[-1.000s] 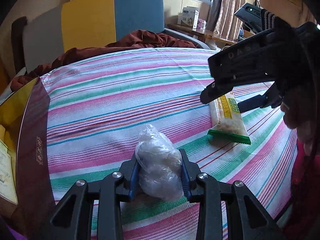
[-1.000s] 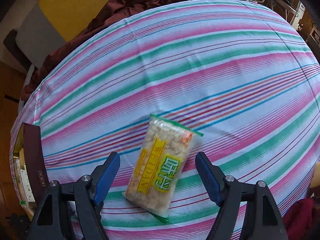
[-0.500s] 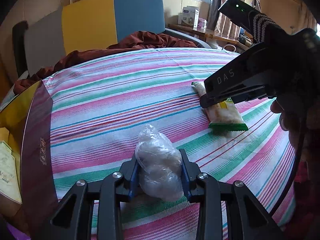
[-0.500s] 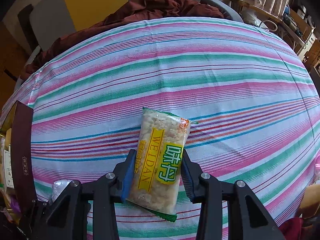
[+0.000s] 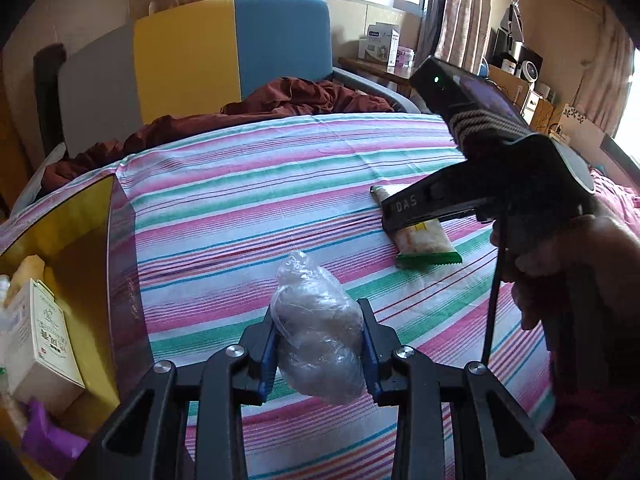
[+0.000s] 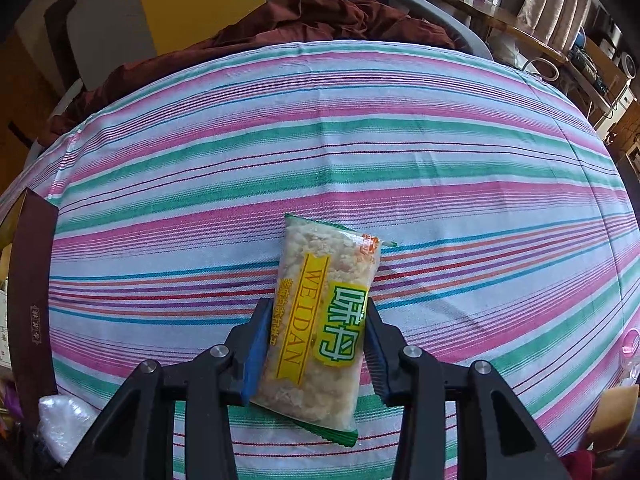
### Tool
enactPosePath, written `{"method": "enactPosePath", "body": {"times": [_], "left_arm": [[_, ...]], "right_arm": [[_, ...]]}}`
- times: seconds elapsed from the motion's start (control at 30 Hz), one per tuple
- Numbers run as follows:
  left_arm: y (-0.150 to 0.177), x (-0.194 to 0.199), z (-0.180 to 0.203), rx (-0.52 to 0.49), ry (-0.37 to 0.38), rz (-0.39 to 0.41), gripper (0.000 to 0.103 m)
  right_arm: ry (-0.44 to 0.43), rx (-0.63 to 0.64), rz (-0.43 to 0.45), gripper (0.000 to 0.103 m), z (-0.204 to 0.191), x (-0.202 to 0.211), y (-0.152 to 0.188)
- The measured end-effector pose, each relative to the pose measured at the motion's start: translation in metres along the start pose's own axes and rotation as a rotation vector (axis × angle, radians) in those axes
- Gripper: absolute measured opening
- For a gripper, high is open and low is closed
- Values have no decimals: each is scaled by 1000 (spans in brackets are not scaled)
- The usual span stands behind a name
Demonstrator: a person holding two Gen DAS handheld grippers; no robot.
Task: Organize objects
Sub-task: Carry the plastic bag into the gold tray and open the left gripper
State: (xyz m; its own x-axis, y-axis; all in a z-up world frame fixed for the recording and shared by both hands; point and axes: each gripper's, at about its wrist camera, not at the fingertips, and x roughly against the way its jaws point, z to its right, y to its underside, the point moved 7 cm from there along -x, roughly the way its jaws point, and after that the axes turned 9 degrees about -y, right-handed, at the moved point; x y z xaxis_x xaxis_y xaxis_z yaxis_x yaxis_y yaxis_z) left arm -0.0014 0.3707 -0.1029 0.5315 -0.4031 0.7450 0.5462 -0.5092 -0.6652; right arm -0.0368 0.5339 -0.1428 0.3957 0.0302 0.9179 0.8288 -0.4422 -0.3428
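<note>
My left gripper (image 5: 318, 350) is shut on a clear plastic-wrapped bundle (image 5: 318, 340) and holds it over the striped cloth (image 5: 248, 208). My right gripper (image 6: 314, 346) is shut on a snack packet (image 6: 320, 320) with a yellow "WEIDAN" band and green label. The packet sits low over the cloth; whether it touches I cannot tell. In the left wrist view the right gripper (image 5: 390, 216) shows at the right with the packet (image 5: 424, 242) under its fingers. The bundle also shows at the lower left of the right wrist view (image 6: 64, 420).
An open dark-red box with a yellow lining (image 5: 80, 248) stands at the left edge and holds a white carton (image 5: 40, 344) and other items. A brown blanket (image 5: 256, 108) and a colour-block chair (image 5: 200, 60) lie behind. A cluttered desk (image 5: 520, 80) stands at back right.
My right gripper came down over the snack packet and closed on it. My left gripper kept its hold on the bundle and rose slightly.
</note>
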Motion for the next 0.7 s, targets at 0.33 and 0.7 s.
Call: {"method": "enactPosePath", "body": {"times": [0.33,0.7], "left_arm": [[-2,39,-22,46,21,33,35],[7,77,-95,158,-2,54,35]], "right_arm": [[22,32,20,42,1,20,18],[34,68,31,42,-22,22,28]]}}
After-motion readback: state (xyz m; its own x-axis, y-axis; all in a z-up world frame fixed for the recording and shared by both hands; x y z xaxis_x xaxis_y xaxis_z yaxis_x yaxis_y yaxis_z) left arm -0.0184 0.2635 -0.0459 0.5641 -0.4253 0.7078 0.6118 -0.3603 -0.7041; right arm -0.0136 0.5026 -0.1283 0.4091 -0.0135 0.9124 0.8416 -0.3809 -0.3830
